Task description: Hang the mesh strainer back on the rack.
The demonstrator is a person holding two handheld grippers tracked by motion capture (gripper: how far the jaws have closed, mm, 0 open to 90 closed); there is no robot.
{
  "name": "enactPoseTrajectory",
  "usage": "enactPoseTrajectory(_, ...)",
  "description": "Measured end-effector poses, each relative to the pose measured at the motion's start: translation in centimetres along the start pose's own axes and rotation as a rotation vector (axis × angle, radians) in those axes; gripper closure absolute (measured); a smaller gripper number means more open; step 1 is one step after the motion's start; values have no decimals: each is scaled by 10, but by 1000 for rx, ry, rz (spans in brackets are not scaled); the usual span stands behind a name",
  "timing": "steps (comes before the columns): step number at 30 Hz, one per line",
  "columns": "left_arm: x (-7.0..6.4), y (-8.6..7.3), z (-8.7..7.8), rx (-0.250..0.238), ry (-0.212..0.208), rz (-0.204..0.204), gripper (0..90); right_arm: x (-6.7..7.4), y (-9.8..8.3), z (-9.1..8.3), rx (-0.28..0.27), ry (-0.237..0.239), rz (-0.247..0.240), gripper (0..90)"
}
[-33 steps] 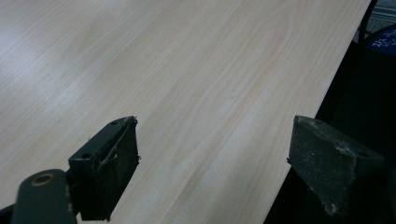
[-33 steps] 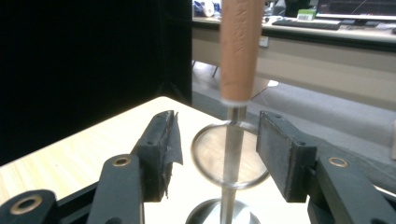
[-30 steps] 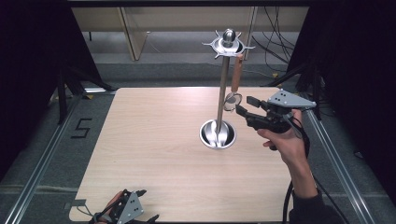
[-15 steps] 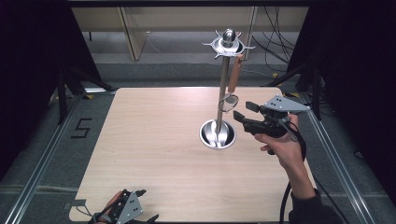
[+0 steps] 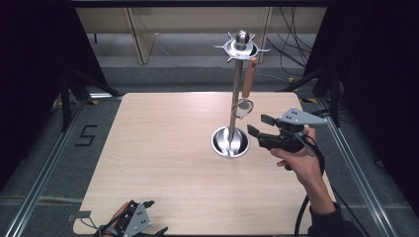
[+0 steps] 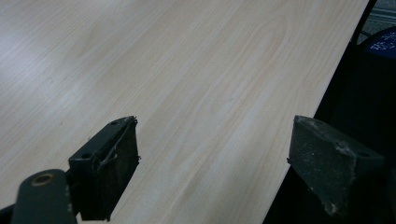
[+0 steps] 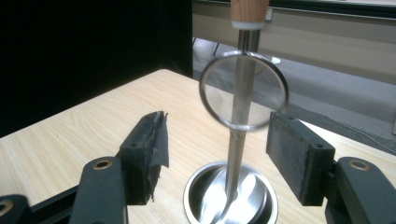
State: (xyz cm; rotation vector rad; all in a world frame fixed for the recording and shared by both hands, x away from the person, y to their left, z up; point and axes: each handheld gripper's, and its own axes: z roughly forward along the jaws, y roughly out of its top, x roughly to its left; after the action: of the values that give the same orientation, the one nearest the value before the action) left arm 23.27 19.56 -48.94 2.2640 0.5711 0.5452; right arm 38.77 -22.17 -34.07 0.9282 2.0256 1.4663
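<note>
High view, items counted: one light wooden table [image 5: 163, 163]; one metal stand [image 5: 236, 94] with a round dished base [image 5: 230, 142] resting right of the table's centre, toward its right edge, and one spiked ring top [image 5: 240, 47]; one strainer [image 5: 245, 94] with a wooden handle [image 5: 248, 79] hanging from that top, its round wire hoop [image 5: 242, 108] beside the pole. Two grippers. One right gripper [image 5: 257, 126], held in a hand [image 5: 299, 163] over the right edge of the table, points left at the stand; its jaws have just been opening and stand apart with nothing pressed between them, the hoop just beyond their tips. Right gripper view: hoop [image 7: 243, 91] in front of the pole, base [image 7: 231, 196] below, both seen between the two pads [image 7: 299, 154]. One left gripper [image 5: 143, 228] at the table's near edge, toward the near left corner; left gripper view: jaws wide apart over bare table [image 6: 187, 70], holding nothing.
</note>
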Motion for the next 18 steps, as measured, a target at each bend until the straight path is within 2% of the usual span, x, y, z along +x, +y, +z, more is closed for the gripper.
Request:
enactPoseTrajectory(2, 0, 0, 0, -3, 0, 0, 153, 1, -1, 0, 12, 7, 8, 382)
enactPoseTrajectory(3, 0, 0, 0, -3, -2, -1, 153, 1, -1, 0, 10, -4, -11, 382)
enactPoseTrajectory(4, 0, 0, 0, 2, 1, 2, 153, 4, -3, 1, 17, 6, 9, 380)
enactPoseTrajectory(5, 0, 0, 0, 2, 1, 2, 153, 4, -3, 1, 17, 6, 9, 380)
enactPoseTrajectory(6, 0, 0, 0, -3, -1, -5, 153, 4, -4, 2, 10, 1, -2, 380)
enactPoseTrajectory(7, 0, 0, 0, 1, -1, -2, 153, 4, -6, 3, 18, 17, -4, 379)
enactPoseTrajectory(9, 1, 1, -1, 8, 4, 9, 153, 5, -7, 2, 34, 10, 1, 379)
enactPoseTrajectory(11, -1, 1, 0, -16, -4, -19, 153, 6, -9, 4, 29, 11, -6, 379)
enactPoseTrajectory(16, -1, 0, 0, -15, -4, -19, 153, 10, -15, 7, 65, 15, 0, 376)
enactPoseTrajectory(18, -1, 1, 0, -16, -4, -18, 153, 11, -18, 9, 66, 22, -13, 375)
